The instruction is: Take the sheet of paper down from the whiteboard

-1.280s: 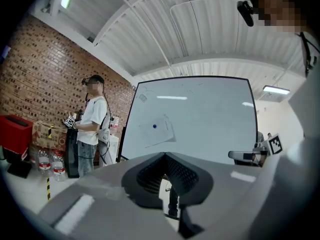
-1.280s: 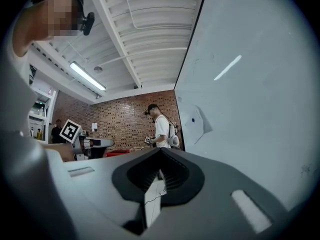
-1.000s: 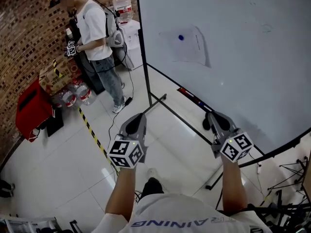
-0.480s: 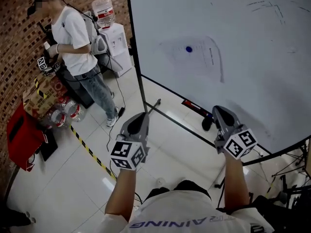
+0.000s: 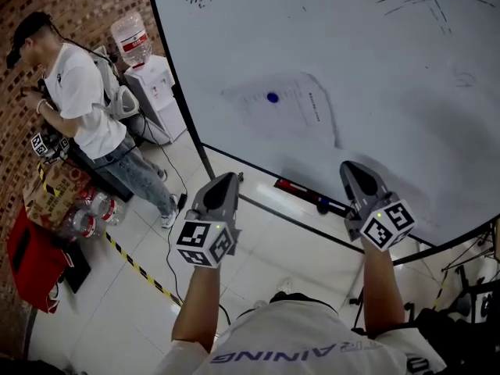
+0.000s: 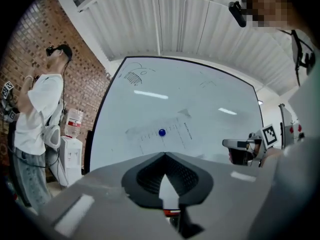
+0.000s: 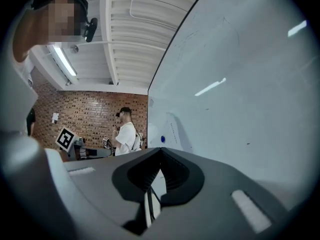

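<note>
Your left gripper (image 5: 227, 180) and right gripper (image 5: 350, 168) are squeezed together, empty. The paper (image 5: 291, 114) looks thin and floppy; pinch a bottom corner.

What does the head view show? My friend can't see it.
A paper is pinned to a whiteboard by a blue magnet. Below it, the left gripper and right gripper are shut and empty. A person stands at left.

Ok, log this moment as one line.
left gripper: shut, empty | right gripper: shut, empty | sheet of paper: on whiteboard under blue magnet
</note>
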{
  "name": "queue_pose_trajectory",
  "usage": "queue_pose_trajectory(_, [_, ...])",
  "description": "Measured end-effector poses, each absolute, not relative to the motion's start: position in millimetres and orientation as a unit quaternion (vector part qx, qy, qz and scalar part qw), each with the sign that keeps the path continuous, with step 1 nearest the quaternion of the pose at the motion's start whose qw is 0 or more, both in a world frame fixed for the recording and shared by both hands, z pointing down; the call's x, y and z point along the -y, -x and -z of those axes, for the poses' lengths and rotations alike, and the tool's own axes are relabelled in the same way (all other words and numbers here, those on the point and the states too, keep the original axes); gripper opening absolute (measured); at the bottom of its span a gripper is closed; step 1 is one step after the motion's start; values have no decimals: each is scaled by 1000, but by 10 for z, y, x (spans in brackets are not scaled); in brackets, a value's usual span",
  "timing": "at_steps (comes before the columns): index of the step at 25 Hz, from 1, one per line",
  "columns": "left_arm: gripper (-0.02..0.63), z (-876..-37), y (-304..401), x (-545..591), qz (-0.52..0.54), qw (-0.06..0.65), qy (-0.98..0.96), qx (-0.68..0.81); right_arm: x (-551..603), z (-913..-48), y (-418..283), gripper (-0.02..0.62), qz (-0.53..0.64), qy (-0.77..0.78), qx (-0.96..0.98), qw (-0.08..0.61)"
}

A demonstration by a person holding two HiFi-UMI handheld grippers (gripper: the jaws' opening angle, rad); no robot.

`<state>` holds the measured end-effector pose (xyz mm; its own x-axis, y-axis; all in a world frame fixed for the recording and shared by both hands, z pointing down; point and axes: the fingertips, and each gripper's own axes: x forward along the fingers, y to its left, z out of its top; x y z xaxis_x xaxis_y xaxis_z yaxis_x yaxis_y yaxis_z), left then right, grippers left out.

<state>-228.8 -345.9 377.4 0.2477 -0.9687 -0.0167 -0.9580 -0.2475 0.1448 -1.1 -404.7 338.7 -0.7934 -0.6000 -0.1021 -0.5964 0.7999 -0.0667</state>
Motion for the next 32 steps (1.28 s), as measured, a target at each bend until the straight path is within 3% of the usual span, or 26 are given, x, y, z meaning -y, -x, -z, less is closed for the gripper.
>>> queue_pose_trajectory(21, [8,-3320,1989,4873,13,-13,-827,562,4600,-3257,-128,6,12,363,-929,72])
queue_pose_trajectory(24, [91,-3310,1959,5043,-7,-24,-834,551,4625,-3230,-101,6,9,373,-925,72])
queue_pose_trajectory(32, [184,-3299,1839,5430,-41,-57,-836,544,4629,-3244,-76,6,11,397,-915,72])
